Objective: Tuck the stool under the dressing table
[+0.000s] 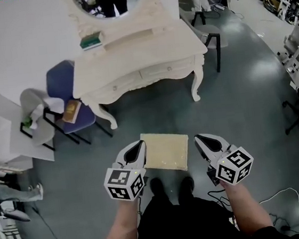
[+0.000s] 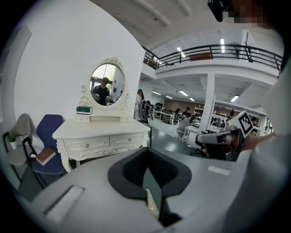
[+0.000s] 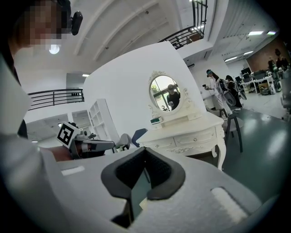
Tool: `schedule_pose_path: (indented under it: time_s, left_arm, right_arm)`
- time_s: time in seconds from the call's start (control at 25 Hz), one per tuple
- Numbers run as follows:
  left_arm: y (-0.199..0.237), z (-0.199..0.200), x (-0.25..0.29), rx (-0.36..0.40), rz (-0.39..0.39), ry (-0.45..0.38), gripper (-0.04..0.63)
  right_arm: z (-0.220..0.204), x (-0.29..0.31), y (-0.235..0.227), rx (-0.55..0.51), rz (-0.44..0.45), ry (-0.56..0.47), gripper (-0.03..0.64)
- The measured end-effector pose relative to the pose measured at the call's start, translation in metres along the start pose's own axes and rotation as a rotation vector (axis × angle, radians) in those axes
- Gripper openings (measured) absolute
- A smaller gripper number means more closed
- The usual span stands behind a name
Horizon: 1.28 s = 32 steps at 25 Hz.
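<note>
Left gripper [image 1: 137, 149] and right gripper [image 1: 201, 140], jaws closed with nothing gripped, sit just beside either side of the cream cushioned stool [image 1: 165, 151]. Stool stands on the grey floor [image 1: 244, 105] in front of the white dressing table [image 1: 142, 53], apart from it, not under it. Blue chair [image 1: 59, 78] stands left of the table.

The stool [image 1: 165, 151] shows a flat, square, pale cream top, facing up; it stands on the grey floor [image 1: 244, 105] in front of the table [image 1: 147, 55], apart from it, not under it; the table is cream-white and carved, with curved legs, two drawers and an oval mirror [image 1: 109, 0].
</note>
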<state>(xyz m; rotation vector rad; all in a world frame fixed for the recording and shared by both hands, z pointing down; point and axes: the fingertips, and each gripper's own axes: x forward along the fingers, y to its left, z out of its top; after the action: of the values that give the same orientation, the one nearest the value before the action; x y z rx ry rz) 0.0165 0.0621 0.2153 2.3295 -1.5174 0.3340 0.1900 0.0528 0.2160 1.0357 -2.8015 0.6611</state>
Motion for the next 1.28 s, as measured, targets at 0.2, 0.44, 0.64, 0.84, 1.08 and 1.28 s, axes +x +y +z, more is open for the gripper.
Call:
schedule_pose_path:
  time_s: [0.2, 0.44, 0.64, 0.84, 1.08, 1.28]
  left_arm:
    - [0.018, -0.009, 0.007, -0.017, -0.021, 0.028, 0.020]
    - [0.048, -0.035, 0.029, -0.052, -0.050, 0.075, 0.020]
    - [0.063, -0.073, 0.040, -0.103, -0.078, 0.141, 0.020]
    - [0.082, -0.121, 0.050, -0.136, -0.081, 0.222, 0.020]
    - [0.100, -0.169, 0.059, -0.179, -0.088, 0.285, 0.020]
    - [0.114, -0.195, 0.057, -0.188, -0.113, 0.318, 0.020]
  right_arm:
    - [-0.003, 0.018, -0.001, 0.006, -0.020, 0.028, 0.005]
    - [-0.030, 0.046, -0.004, 0.024, -0.051, 0.103, 0.005]
    - [-0.063, 0.068, 0.001, 0.051, -0.062, 0.179, 0.005]
    - [-0.097, 0.089, 0.001, 0.076, -0.073, 0.233, 0.006]
    - [-0.145, 0.109, -0.006, 0.107, -0.099, 0.301, 0.006]
    - [-0.181, 0.124, -0.005, 0.134, -0.134, 0.360, 0.006]
